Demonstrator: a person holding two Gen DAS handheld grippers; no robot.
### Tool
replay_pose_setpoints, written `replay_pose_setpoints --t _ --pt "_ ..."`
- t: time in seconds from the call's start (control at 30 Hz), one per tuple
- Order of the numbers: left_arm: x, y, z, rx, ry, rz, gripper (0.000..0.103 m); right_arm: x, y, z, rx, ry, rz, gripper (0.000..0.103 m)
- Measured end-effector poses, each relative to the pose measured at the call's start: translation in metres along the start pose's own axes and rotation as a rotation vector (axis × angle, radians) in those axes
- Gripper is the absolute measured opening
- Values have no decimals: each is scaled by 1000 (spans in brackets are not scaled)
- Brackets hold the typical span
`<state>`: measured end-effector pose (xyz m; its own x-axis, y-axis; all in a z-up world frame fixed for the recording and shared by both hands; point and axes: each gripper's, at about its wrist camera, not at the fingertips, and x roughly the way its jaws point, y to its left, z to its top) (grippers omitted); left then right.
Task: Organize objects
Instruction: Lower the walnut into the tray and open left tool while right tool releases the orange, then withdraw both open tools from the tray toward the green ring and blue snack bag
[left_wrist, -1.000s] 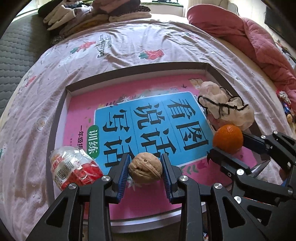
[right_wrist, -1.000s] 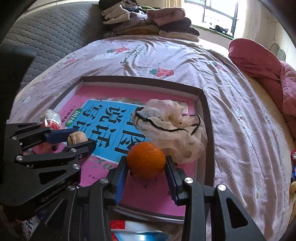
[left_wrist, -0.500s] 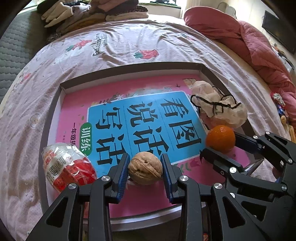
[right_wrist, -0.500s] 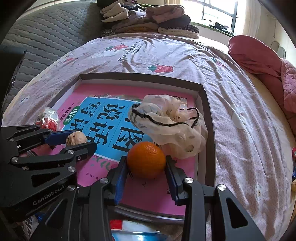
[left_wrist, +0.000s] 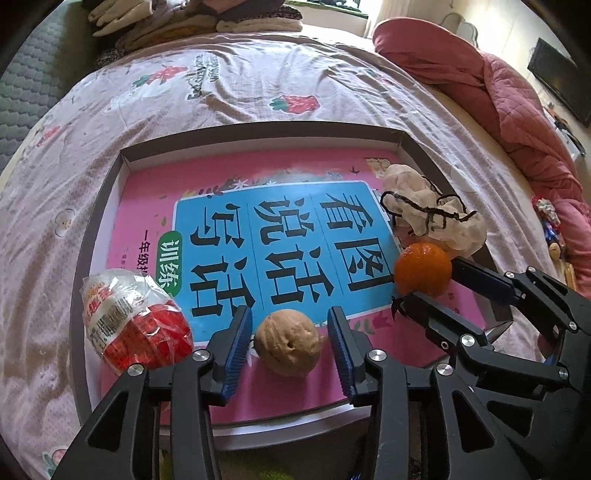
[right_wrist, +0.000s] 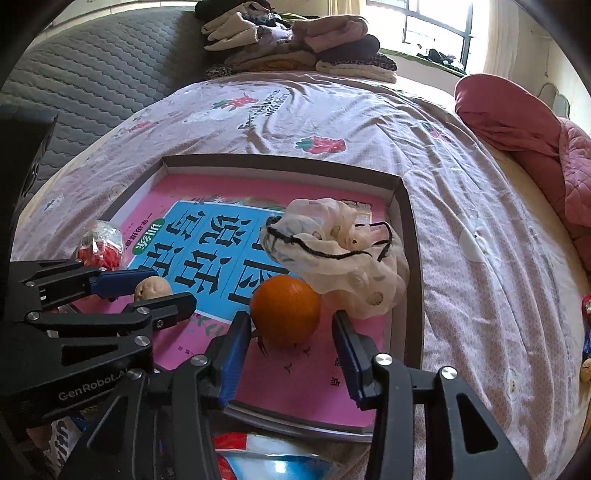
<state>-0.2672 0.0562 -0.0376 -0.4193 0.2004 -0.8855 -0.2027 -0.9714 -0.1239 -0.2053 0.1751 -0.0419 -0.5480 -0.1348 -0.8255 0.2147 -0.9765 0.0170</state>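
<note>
Both tools have let go. Half a second ago the left tool (left_wrist: 290, 341) was pinching the wrinkled brown walnut (left_wrist: 288, 343); now its blue-padded fingers (left_wrist: 238, 349) stand spread, with a clear gap on each side of the nut. The walnut rests on the pink lower margin of the pink-and-blue children's workbook (left_wrist: 280, 240), between the fingers and touching neither.

The right tool (right_wrist: 291, 341) has changed the same way. It was clamped on the round orange tangerine (right_wrist: 285, 309); now its fingers are apart and the fruit sits on the book between their tips, free of the right finger, though whether it brushes the left pad I cannot tell. The tangerine lies just against the crumpled cream cloth pouch with a black drawstring (right_wrist: 340, 254), which lies at the right end of the book.

The book fills the shallow grey cardboard tray (left_wrist: 258, 129), which lies on the bed's pale pink strawberry-print sheet (left_wrist: 258, 81). At the tray's near left corner lies a clear plastic packet of red snacks (left_wrist: 135, 325), just left of the left tool and in the same spot as before. A rose quilted blanket (right_wrist: 517, 129) is bunched at the bed's right side, well apart from the tray.
</note>
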Motion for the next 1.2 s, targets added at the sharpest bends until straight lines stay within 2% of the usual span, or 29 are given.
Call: replay_pose_setpoints --t 0.17,0.3,0.73,0.87,1.2 --pt "-7 1 1 -6 -25 -2 48 -5 -2 1 7 -17 -6 50" --pt "-16 1 1 -6 -67 8 57 -12 -2 1 9 -31 -1 51" --pt "-37 8 -9 -28 -127 6 74 -30 -4 -1 34 -79 16 52" --pt "-46 9 -13 -6 -163 44 76 -38 -4 -2 48 -107 23 55" --pt "-83 18 -25 -34 -256 55 77 -59 5 -7 36 -160 43 58"
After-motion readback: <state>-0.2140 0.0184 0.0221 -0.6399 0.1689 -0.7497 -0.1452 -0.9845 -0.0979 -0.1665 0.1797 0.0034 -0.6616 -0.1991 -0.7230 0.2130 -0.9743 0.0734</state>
